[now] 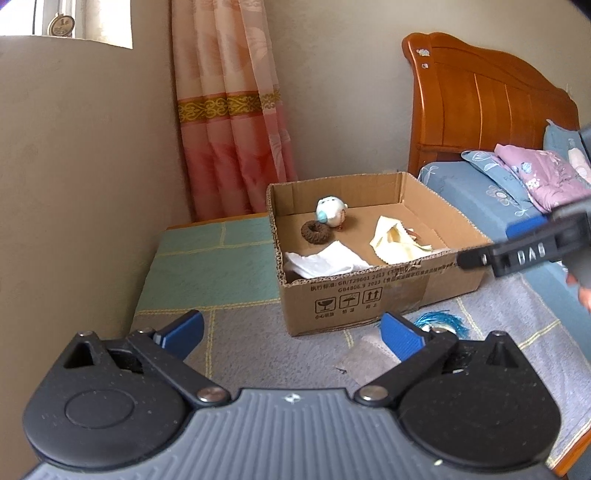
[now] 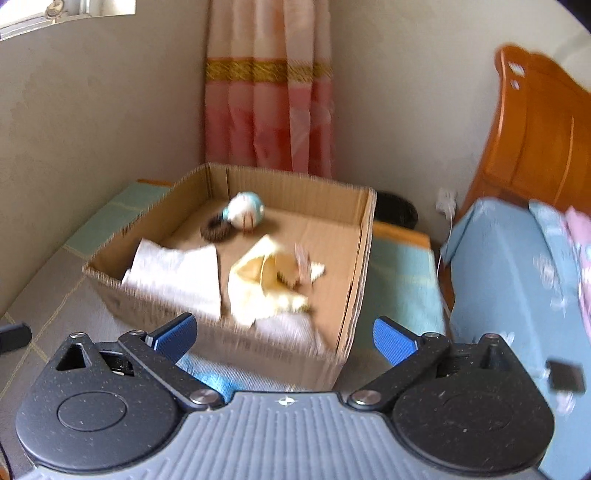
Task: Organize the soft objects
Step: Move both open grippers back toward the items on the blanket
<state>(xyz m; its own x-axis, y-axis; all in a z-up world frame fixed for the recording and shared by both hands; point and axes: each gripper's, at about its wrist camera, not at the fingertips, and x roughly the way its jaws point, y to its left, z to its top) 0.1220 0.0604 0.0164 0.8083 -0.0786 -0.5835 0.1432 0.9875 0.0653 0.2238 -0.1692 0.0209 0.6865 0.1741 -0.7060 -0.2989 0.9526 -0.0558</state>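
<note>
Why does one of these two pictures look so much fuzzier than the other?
Right wrist view: smeared by motion, so the cardboard box and yellow cloth streak. Left wrist view: sharp, the box's printed symbols readable. Both bend straight walls, being fisheye, and the window glares white.

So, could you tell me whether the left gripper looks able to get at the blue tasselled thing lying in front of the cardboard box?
Probably yes. The left gripper is open and empty, and the blue tasselled thing lies on the mat outside the cardboard box, just beyond its right finger, with nothing over it.

Black gripper (image 1: 291, 334) linkages, blue ribbed fingers (image 1: 400, 338), silver screws
</note>
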